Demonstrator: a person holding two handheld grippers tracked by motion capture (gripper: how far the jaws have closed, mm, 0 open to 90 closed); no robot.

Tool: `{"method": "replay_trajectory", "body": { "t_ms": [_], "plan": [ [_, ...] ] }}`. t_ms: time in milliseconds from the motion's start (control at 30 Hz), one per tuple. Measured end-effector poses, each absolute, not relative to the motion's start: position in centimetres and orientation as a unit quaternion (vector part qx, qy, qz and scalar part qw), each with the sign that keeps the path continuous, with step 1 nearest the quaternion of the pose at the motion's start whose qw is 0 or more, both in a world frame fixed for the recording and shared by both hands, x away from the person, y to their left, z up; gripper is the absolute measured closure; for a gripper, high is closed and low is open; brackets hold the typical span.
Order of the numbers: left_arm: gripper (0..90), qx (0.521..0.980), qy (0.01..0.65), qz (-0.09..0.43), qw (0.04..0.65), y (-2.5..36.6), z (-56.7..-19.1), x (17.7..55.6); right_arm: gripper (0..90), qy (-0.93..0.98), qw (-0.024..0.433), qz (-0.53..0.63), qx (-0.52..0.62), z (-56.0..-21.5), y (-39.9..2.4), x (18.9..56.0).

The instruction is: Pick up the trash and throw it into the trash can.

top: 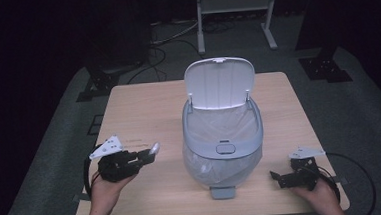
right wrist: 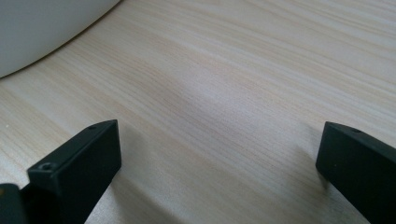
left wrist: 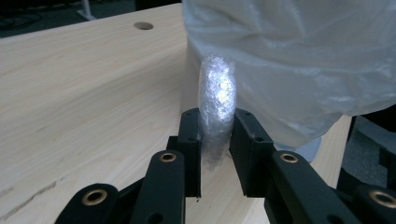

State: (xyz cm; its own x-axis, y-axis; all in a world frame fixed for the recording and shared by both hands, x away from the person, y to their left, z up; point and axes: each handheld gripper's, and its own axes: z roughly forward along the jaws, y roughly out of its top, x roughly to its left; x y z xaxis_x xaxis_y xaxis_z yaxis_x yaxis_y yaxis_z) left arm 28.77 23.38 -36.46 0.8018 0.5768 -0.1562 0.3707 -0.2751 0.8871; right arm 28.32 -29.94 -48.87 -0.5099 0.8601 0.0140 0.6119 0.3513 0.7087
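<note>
A white pedal bin (top: pixel 223 145) stands mid-table with its lid (top: pixel 219 83) raised and a clear plastic liner (left wrist: pixel 299 60) hanging over its rim. My left gripper (top: pixel 150 153) is held above the table to the left of the bin, pointing toward it, shut on a crumpled wad of clear plastic wrap (left wrist: pixel 216 98) that sticks up between its jaws (top: pixel 154 149). My right gripper (top: pixel 275 177) rests low near the table's front right, its jaws wide open over bare wood (right wrist: pixel 219 102), nothing between them. The bin's white wall (right wrist: pixel 42 28) shows at the upper left of the right gripper view.
The wooden table (top: pixel 138 105) has a cable hole (left wrist: pixel 143 25) near its far side. The bin's foot pedal (top: pixel 222 191) sticks out toward the front edge. A metal stand (top: pixel 235 14) and dark equipment stand on the floor behind the table.
</note>
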Motion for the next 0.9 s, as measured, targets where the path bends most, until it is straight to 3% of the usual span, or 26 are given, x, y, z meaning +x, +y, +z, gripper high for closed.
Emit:
{"method": "replay_trajectory", "body": {
  "t_ms": [900],
  "plan": [
    [73.8,0.779,0.230,0.077,0.579,21.6,-30.3,29.8,0.0,0.801,0.184,0.337,0.460,-48.9,-29.9,28.3]
  ]
}}
